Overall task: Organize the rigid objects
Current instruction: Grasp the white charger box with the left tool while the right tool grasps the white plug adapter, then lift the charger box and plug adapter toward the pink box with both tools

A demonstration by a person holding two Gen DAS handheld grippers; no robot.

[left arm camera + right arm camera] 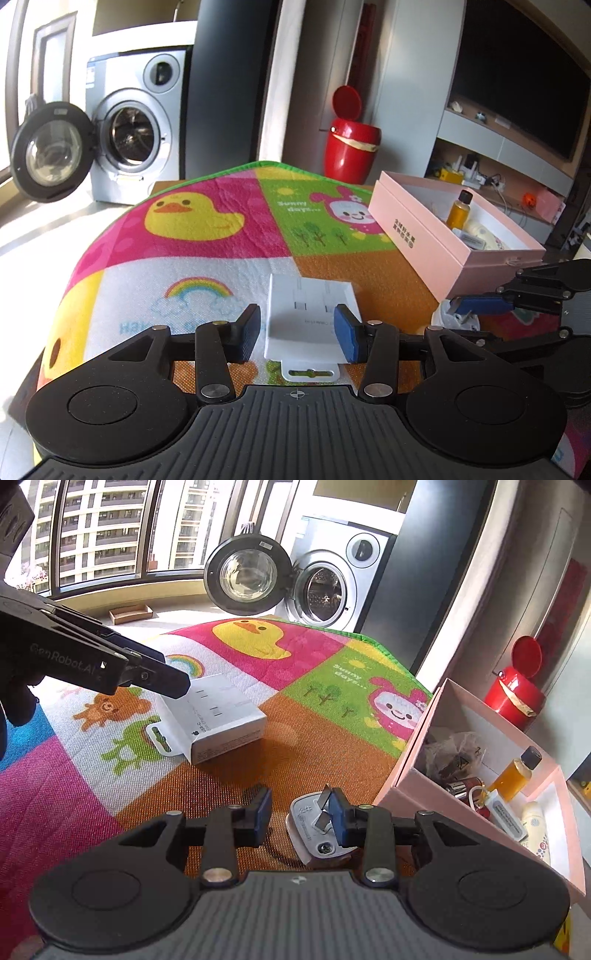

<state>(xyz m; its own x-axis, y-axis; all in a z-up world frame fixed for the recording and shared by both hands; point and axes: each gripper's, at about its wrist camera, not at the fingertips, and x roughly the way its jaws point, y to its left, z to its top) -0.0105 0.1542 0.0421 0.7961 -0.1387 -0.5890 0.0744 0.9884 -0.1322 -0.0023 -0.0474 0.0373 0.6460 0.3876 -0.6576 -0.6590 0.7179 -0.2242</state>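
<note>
Still out on the play mat [229,266]: white charger box [308,317] mid-mat between the spread fingers of the left gripper [300,332], not yet clamped; grey wall plug [317,830], prongs up, near the right edge beside the pink box [465,812], with right gripper [301,818] open around it. Already inside: amber bottle [515,773], batteries [466,786], white tube [535,827]. Apparently two items left.

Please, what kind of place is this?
Probably a home, maybe a living room by a laundry corner: a silver front-loading washing machine with its door open, a dark wall-mounted television screen, and a colourful cartoon play mat.
</note>
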